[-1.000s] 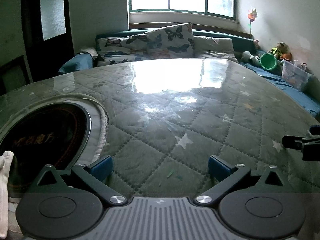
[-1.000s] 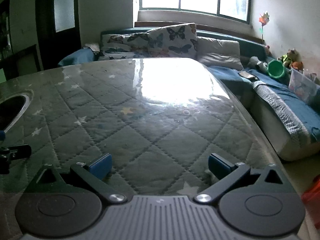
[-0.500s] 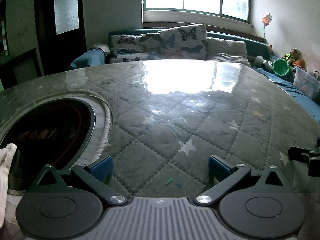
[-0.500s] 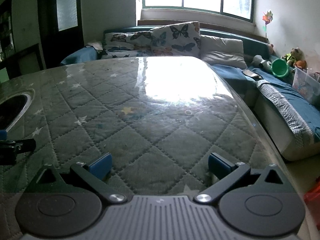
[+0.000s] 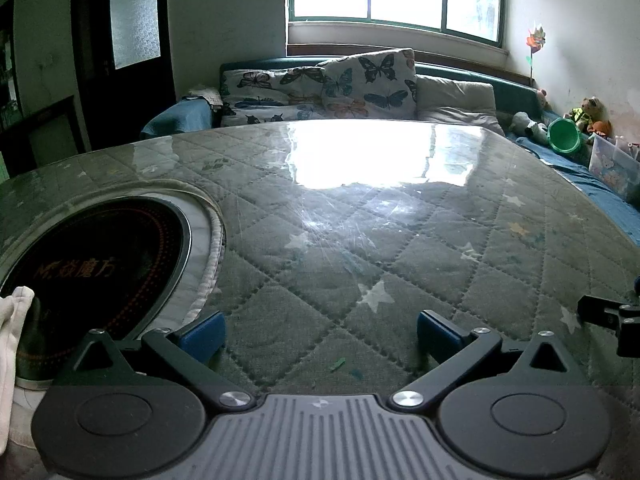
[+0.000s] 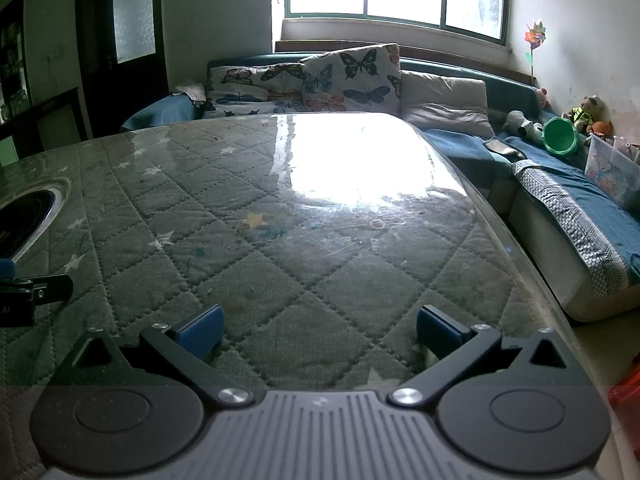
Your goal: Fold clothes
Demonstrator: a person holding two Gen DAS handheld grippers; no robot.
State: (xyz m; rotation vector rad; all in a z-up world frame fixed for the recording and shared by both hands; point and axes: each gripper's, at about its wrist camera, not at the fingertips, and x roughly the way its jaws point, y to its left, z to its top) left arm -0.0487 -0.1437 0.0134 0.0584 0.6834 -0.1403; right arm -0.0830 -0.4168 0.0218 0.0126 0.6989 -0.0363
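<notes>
A crumpled white cloth (image 5: 14,336) lies at the left wrist view's 9 o'clock edge, beside a round black inset cooktop (image 5: 92,276) sunk into the green quilted, glass-topped worktop (image 5: 360,240). The left gripper (image 5: 320,332) hovers over the worktop, jaws spread wide and empty. The right gripper (image 6: 320,330) sits toward 3 o'clock, near the worktop's right edge, jaws likewise spread and empty. At 12 o'clock stand butterfly-print cushions (image 6: 320,80).

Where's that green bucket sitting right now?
The green bucket lies tipped on the blue couch at far right, beside the stuffed toys, under the pinwheel.
</notes>
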